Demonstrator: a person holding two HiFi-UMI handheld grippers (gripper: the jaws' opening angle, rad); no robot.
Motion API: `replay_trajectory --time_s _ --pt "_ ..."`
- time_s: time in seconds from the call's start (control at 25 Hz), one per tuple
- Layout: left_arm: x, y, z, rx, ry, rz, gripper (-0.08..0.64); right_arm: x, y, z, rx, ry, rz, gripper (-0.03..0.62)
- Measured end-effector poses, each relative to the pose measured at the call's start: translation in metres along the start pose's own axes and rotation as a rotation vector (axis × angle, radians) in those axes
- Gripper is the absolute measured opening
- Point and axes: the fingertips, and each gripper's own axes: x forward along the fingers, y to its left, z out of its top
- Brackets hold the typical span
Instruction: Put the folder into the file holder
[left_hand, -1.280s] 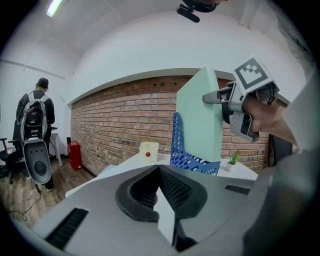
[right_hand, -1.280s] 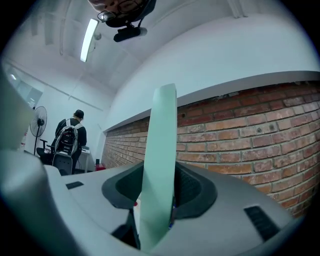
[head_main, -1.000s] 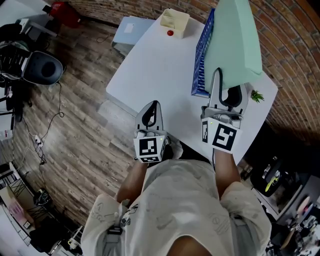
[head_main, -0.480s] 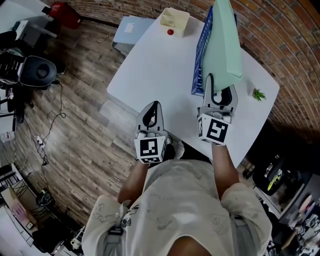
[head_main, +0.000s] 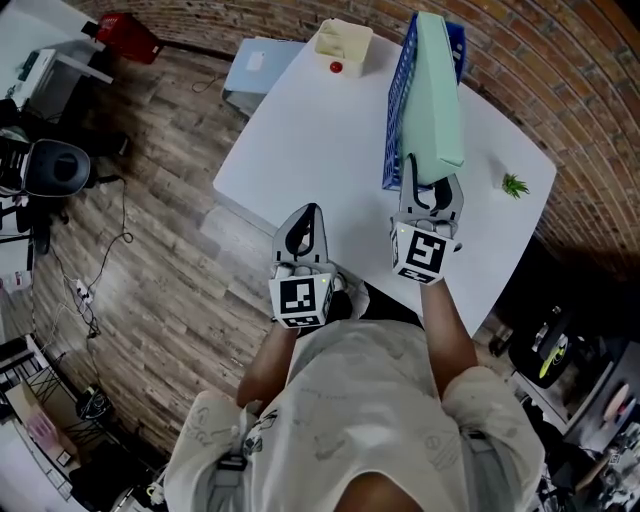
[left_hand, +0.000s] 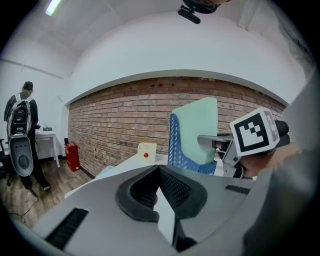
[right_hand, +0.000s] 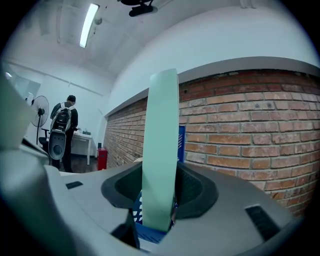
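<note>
Two grippers are over the white desk (head_main: 310, 140), and only the right one holds anything. The right gripper (head_main: 432, 186) is clamped on the near end of the pale green folder (head_main: 432, 90), with a pad pressed to each face. The folder stands upright on edge, and its lower part is down inside the blue mesh file holder (head_main: 397, 110). Whether it rests on the bottom cannot be told. The holder stands toward the desk's far edge, beside the brick wall (head_main: 560, 70). The left gripper (head_main: 310, 208) is by the near edge, well apart from the holder, with its jaws together on nothing. A cream box (head_main: 345, 42) with a small red thing (head_main: 336, 67) beside it sits at the far left corner. A little green plant (head_main: 514, 185) sits near the right corner.
</note>
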Motion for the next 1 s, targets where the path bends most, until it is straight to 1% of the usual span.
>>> replay_trajectory --time_s 0.32,0.44,0.52,0.68,0.84,1.0 --pt "-0.003 -0.005 0.004 0.008 -0.008 -0.020 0.012 0.001 -0.003 0.000 0.005 0.008 0.001 0.203" --pt "-0.005 -0.002 0.004 0.004 -0.011 -0.016 0.012 0.002 -0.003 0.001 0.002 0.014 0.007 0.226" --pt "-0.006 -0.002 0.006 0.006 -0.016 -0.018 0.012 0.001 -0.001 0.005 -0.003 0.011 0.020 0.263" --pt "-0.009 -0.005 0.010 0.019 -0.030 -0.036 0.012 -0.006 -0.002 0.018 -0.007 -0.003 0.019 0.290" --pt "-0.013 -0.007 0.020 0.028 -0.059 -0.057 0.012 -0.019 -0.003 0.038 -0.026 -0.021 0.023 0.293" --pt "-0.014 -0.010 0.029 0.037 -0.087 -0.082 0.012 -0.038 -0.009 0.062 -0.022 -0.072 0.009 0.296"
